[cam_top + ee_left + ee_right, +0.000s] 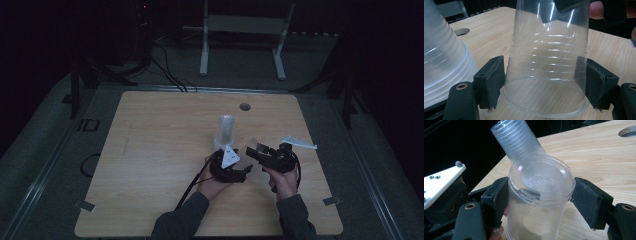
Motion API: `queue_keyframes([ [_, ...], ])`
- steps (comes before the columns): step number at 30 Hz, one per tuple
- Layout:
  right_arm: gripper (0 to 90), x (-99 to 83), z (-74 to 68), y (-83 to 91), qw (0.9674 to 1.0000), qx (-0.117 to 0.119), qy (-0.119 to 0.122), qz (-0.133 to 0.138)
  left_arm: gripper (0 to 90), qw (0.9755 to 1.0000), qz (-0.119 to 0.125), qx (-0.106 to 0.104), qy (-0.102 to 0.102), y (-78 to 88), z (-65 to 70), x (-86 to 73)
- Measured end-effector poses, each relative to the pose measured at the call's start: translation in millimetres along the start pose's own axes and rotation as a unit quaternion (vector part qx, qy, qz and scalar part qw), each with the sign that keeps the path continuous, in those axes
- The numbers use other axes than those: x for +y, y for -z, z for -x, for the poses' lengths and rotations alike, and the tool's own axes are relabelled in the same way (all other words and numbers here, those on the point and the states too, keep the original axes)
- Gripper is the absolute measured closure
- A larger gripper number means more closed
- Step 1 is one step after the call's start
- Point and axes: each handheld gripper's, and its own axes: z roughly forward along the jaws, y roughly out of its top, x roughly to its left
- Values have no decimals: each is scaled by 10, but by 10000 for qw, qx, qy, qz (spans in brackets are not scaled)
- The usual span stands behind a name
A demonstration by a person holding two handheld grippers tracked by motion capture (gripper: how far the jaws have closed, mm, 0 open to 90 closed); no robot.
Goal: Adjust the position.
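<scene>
While viewed from above, meets at 4 o'clock from the middle of the table (pixel 150 150), both tools nearly touching. Holds left gripper (pixel 544 85) at 9 o'clock of right gripper (pixel 540 202). Clamps left gripper on clear cup (pixel 547 50) near its open rim (both pads (pixel 491 77) lie against the ribbed wall in the left gripper view). Points the cup's closed base toward 12 o'clock in that view, at the right gripper. Sets the right gripper's jaws either side of that base: one pad against the wall, the other right at the edge; cannot tell whether pressing. Shows stack of cups (pixel 226 129) upside down on the table, just beyond the left gripper at 12 o'clock. Shows thin clear wrapper (pixel 299 143) at 2 o'clock of the right gripper, and round hole (pixel 244 106) farther off at 12 o'clock.
</scene>
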Motion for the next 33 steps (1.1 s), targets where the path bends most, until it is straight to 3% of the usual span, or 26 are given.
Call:
queue_keyframes([
  [11, 268, -13, -34, 44, 9996, 81, 219, -154, 251, 10000, -19, 17, -6, 34, -44, 8],
  [31, 276, -66, 35, 183, 9985, 30, 413, -366, 251, 10000, -71, -34, 26, 109, -129, 27],
  [33, 276, -75, 32, 182, 9976, -63, 499, -480, 251, 9999, -88, -100, 16, 129, -145, 35],
])
